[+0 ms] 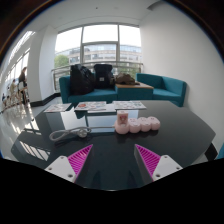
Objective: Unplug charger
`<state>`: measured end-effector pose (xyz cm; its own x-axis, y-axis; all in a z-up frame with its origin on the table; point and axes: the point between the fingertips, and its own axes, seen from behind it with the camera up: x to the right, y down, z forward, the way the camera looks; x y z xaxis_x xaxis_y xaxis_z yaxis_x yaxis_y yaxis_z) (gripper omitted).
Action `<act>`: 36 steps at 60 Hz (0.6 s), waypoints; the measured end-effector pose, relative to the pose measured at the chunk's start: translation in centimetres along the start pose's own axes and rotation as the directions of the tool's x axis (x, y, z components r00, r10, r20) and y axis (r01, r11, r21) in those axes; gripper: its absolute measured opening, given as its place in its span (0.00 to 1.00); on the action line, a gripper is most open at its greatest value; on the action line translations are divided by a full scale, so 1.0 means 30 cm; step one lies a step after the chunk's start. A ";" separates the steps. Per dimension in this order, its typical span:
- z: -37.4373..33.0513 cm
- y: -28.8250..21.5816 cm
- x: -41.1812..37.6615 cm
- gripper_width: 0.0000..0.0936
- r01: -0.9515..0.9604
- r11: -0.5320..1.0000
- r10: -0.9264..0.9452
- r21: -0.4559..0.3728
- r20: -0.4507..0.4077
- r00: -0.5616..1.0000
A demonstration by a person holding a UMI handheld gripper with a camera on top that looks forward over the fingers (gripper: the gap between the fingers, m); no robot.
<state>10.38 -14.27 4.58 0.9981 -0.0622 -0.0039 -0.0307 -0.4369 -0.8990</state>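
A pink power strip point(137, 125) lies on the dark glossy table point(120, 150), beyond my fingers and a little to the right. A grey charger with a coiled cable point(67, 132) lies to its left on the table. I cannot tell whether the cable is plugged into the strip. My gripper point(112, 158) is open and empty, its magenta pads point(78, 157) spread wide, well short of both things.
A teal sofa point(160, 88) with dark bags point(90, 78) stands at the back under large windows. Papers and a low table point(105, 106) lie beyond the strip. A person point(22, 80) stands at the far left.
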 end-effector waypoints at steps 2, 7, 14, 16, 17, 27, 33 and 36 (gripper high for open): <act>0.021 -0.014 0.012 0.87 -0.004 1.000 0.004 0.003 -0.012 1.000; 0.119 -0.085 0.047 0.87 0.000 1.000 0.000 0.023 -0.026 1.000; 0.231 -0.137 0.077 0.87 0.019 0.999 -0.018 0.030 -0.049 0.999; 0.338 -0.166 0.104 0.86 0.023 0.999 -0.021 0.039 -0.054 0.998; 0.355 -0.169 0.107 0.86 0.022 0.999 -0.020 0.041 -0.057 0.998; 0.495 -0.189 0.136 0.56 0.022 0.999 -0.020 0.042 -0.051 0.998; 0.566 -0.213 0.110 0.30 0.015 0.999 -0.014 0.036 -0.039 0.999; 0.550 -0.220 0.130 0.25 -0.016 1.000 0.016 0.025 -0.028 0.999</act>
<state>15.36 3.18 3.26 0.9955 -0.0943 -0.0064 -0.0450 -0.4132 -0.9095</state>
